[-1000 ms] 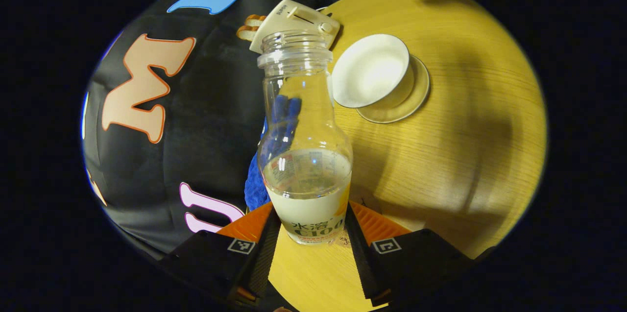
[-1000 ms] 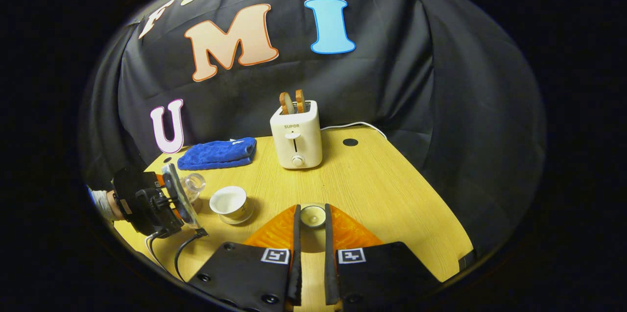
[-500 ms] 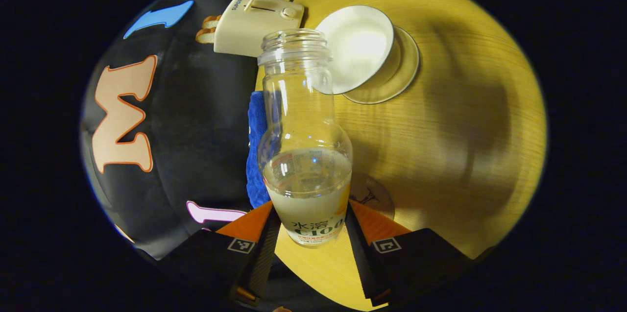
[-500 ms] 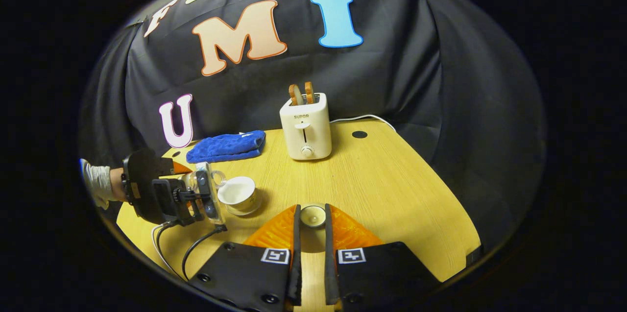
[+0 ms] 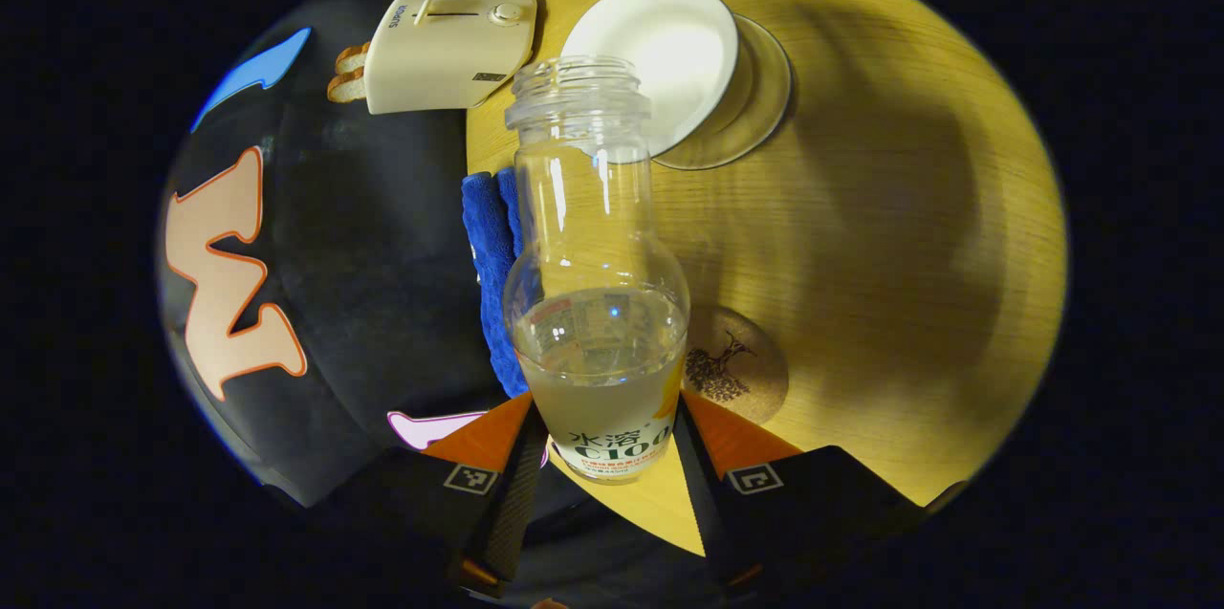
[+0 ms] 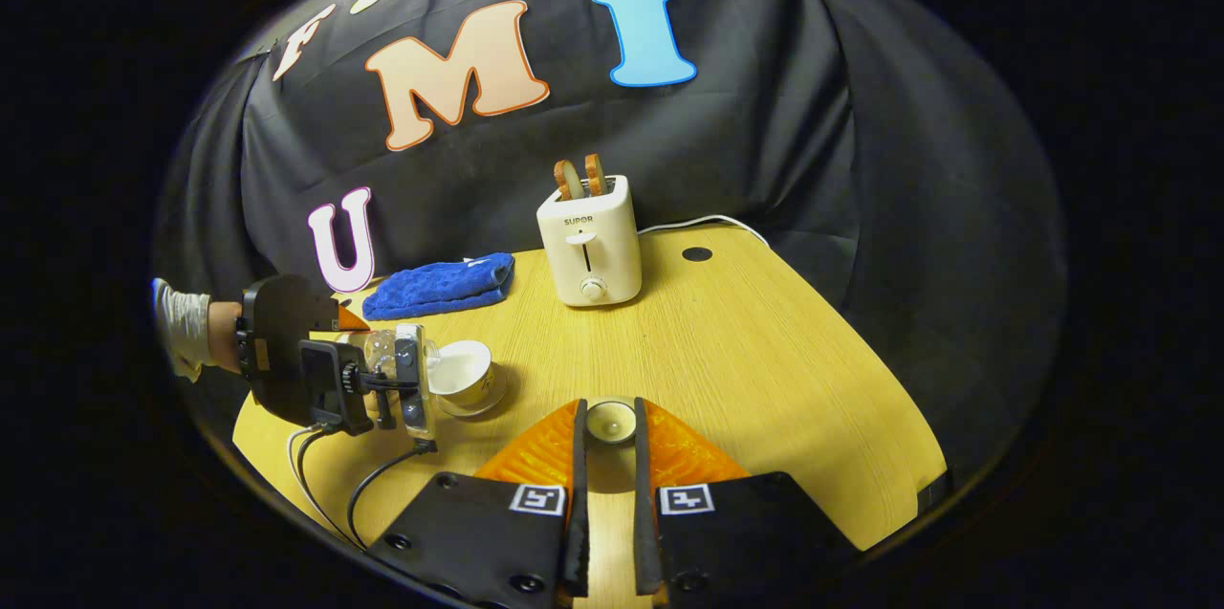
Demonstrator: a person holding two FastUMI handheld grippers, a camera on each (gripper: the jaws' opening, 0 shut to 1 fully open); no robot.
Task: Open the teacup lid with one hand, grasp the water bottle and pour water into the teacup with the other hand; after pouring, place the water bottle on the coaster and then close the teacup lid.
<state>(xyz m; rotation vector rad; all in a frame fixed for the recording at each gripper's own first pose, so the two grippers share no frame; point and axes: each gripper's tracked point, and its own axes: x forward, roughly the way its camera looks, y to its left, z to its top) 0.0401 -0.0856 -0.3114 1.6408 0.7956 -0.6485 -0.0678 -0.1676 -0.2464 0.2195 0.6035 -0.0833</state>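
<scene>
My left gripper (image 5: 607,418) is shut on the lower body of a clear water bottle (image 5: 598,303), which is tipped over sideways and partly filled. Its open mouth lies against the rim of the white teacup (image 5: 660,50), which stands uncovered on a saucer (image 5: 760,107). A round brown coaster (image 5: 741,375) lies on the table just beside the bottle's base. My right gripper (image 6: 608,418) is shut on the small teacup lid (image 6: 610,422) and holds it above the table. From there I see the left gripper (image 6: 320,380), the bottle (image 6: 392,362) and the teacup (image 6: 464,370) at the left.
A cream toaster (image 6: 586,241) with two slices of bread stands at the back of the wooden table (image 6: 746,360). A folded blue cloth (image 6: 440,286) lies to its left. A cable (image 6: 373,485) hangs from the left gripper, held by a sleeved hand (image 6: 191,327).
The left gripper has rolled further and moved in, bringing the tipped bottle's mouth onto the teacup's rim. The coaster has come into view. The right gripper has kept the lid still.
</scene>
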